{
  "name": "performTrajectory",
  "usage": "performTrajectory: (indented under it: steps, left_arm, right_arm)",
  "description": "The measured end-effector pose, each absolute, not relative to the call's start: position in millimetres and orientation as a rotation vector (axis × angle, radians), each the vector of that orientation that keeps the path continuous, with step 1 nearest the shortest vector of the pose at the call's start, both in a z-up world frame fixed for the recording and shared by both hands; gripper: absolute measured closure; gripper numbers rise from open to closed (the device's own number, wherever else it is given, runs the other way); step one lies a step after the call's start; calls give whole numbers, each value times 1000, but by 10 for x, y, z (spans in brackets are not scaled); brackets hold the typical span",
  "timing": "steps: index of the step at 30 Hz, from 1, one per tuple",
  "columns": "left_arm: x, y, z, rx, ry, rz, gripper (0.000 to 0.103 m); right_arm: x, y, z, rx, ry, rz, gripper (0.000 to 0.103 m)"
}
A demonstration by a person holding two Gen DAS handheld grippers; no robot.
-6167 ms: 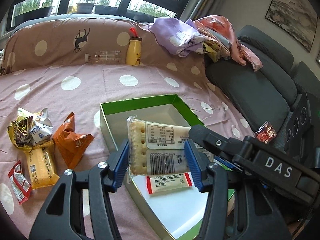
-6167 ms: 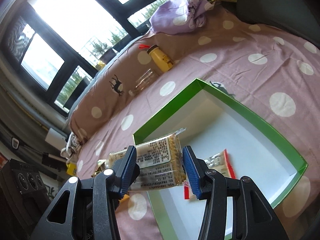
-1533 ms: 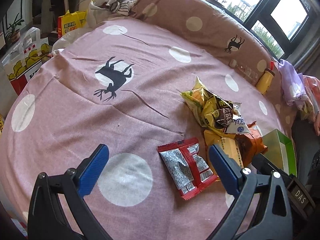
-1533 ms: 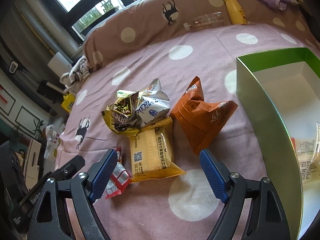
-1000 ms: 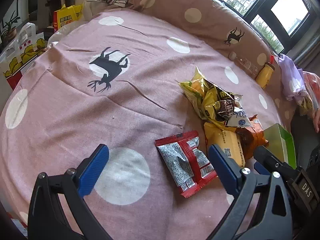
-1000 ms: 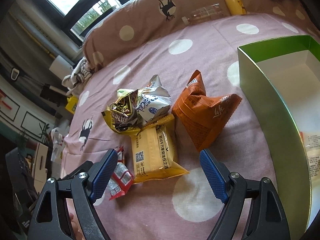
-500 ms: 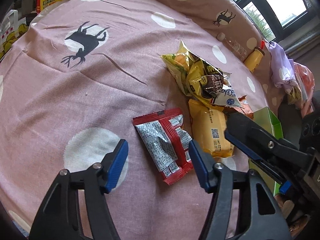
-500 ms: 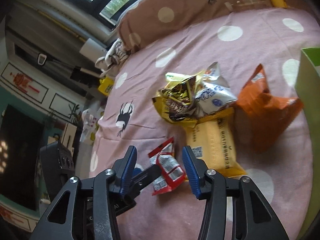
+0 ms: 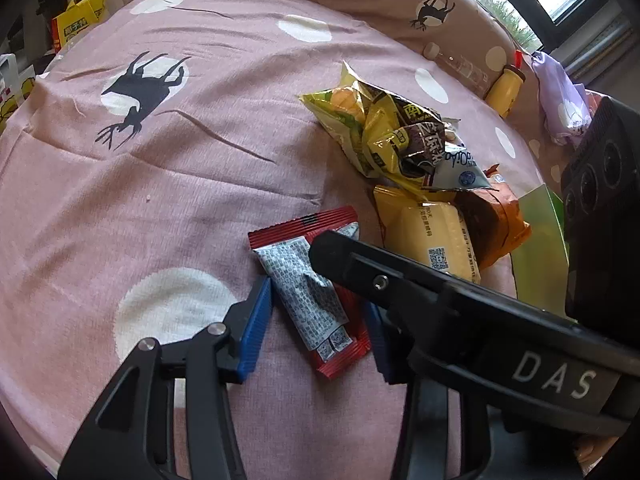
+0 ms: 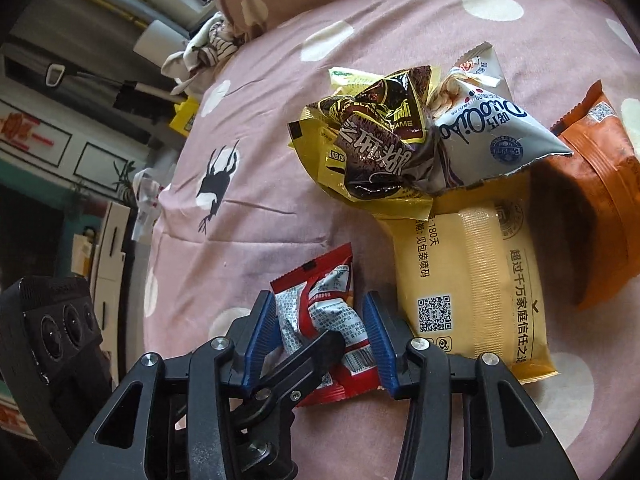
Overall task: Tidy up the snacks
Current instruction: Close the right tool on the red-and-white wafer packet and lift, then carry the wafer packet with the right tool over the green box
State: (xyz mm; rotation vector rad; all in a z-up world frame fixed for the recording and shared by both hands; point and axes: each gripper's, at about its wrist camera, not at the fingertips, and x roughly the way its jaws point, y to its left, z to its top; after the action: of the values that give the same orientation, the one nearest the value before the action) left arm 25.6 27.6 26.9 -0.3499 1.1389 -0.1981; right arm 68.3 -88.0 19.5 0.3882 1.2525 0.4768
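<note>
A pink bedspread [image 9: 180, 184] w/ white dots and black deer prints covers the bed; snacks lie in a heap on it. Left wrist view alone shows the green box [image 9: 540, 248] edge past the heap, a yellow bottle [image 9: 506, 86] and a clear bottle [image 9: 460, 66] by the pillow roll, plus the window. Right wrist view alone shows the room side: wall frames, a striped cloth bundle [image 10: 208, 46], and the print on the packs up close. Both claws sit on the same red-and-silver snack packet [image 9: 316, 292]. Left gripper [image 9: 316, 320]: jaws closing, packet between the blue pads, near pad at its edge, far pad partly hidden behind the right claw's black finger, so contact there can't be told. Right gripper [image 10: 320, 336]: narrowed, blue pads pressing both sides of the packet [image 10: 320, 320], which is crumpled and bulges up between them; the left claw's finger crosses in front. Packet is red-edged w/ silver printed panel and barcode, lying on the spread. Just beyond the right claw's right pad is the yellow biscuit pack [image 10: 472, 280]; farther ahead the gold-brown crumpled bags [image 10: 372, 148], a white bag [image 10: 488, 120], an orange bag [image 10: 596, 200].
</note>
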Motion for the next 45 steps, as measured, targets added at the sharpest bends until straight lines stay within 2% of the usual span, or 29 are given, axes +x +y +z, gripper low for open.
performTrajectory:
  steps: [2,7,25,45]
  left_arm:
    - [244,277,271,-346,1135,-201,61]
    - [145,232,420,-301,1079,-182,66]
    - [-358,-238,1171,-195,767,-318,66]
    - [-484,-1057,1552,-67,648,-510,66]
  right_arm:
    - [667,-884,198,399,1243,480,54]
    - [554,-908,343,417,1142,498,63]
    - [-82,-1390,1212,437,809,444,63]
    - [-495,-2232,1604,515,643,284,63]
